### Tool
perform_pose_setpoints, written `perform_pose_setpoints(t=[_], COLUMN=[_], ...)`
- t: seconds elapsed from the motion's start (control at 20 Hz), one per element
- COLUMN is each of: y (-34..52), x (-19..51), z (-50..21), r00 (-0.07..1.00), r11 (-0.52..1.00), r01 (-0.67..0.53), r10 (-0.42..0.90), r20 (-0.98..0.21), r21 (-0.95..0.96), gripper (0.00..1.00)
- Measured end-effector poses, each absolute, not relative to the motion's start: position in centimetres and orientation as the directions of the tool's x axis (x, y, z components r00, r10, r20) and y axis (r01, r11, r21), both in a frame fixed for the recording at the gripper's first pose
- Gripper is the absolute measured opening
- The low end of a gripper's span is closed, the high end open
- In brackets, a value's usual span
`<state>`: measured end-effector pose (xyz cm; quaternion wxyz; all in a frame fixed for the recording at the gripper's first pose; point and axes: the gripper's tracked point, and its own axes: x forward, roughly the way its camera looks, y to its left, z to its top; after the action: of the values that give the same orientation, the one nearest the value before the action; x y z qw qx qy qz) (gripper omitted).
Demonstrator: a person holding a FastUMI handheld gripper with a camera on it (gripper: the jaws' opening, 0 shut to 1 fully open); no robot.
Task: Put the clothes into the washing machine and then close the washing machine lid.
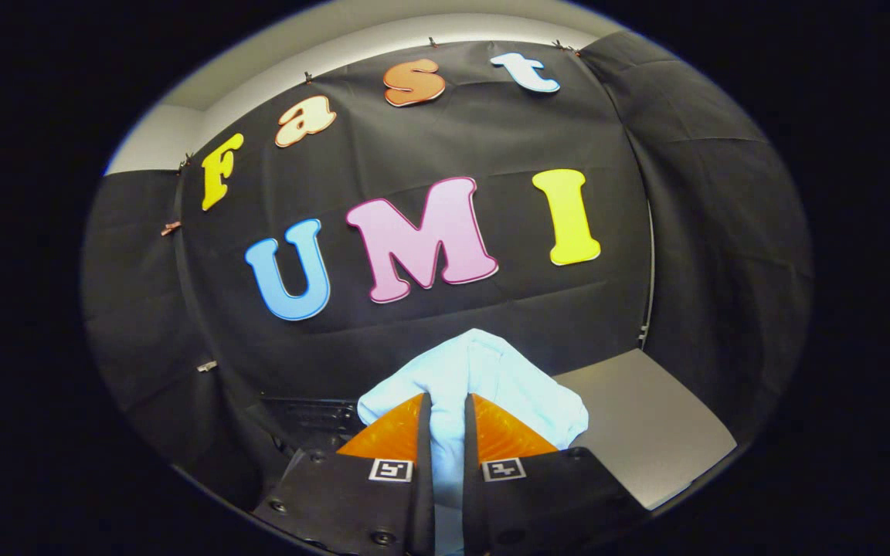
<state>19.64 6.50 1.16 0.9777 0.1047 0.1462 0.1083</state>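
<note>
A pale blue-white piece of clothing [484, 378] is bunched up between my two fingers and bulges out above and to both sides of them. My gripper [445, 405] is shut on this cloth and holds it up in the air in front of the black booth wall. Both fingers [391, 440] press on the fabric with only a narrow strip of it showing in the gap. Behind the cloth to the right lies a flat grey surface [646, 425], seemingly the washing machine's top or lid; I cannot tell which.
A dark object [310, 417] sits low behind the left finger, against the wall. The black cloth wall stands close ahead and wraps round both sides.
</note>
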Motion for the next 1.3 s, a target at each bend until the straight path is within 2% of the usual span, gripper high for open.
perform_pose_setpoints(t=[0.3,0.75,1.0,1.3], y=[15.2,29.7,34.5,36.6], x=[17.8,15.1,15.0,16.4], z=[2.3,-1.4,-6.7,-16.3], r00=[0.907,0.835,0.8,0.786], r11=[0.924,0.855,0.84,0.874], r01=[-0.282,-0.423,-0.444,-0.41], r10=[0.345,0.497,0.529,0.484], r20=[-0.242,-0.237,-0.283,-0.384], r21=[0.258,0.301,0.312,0.262], gripper=[0.18,0.18,0.18,0.18])
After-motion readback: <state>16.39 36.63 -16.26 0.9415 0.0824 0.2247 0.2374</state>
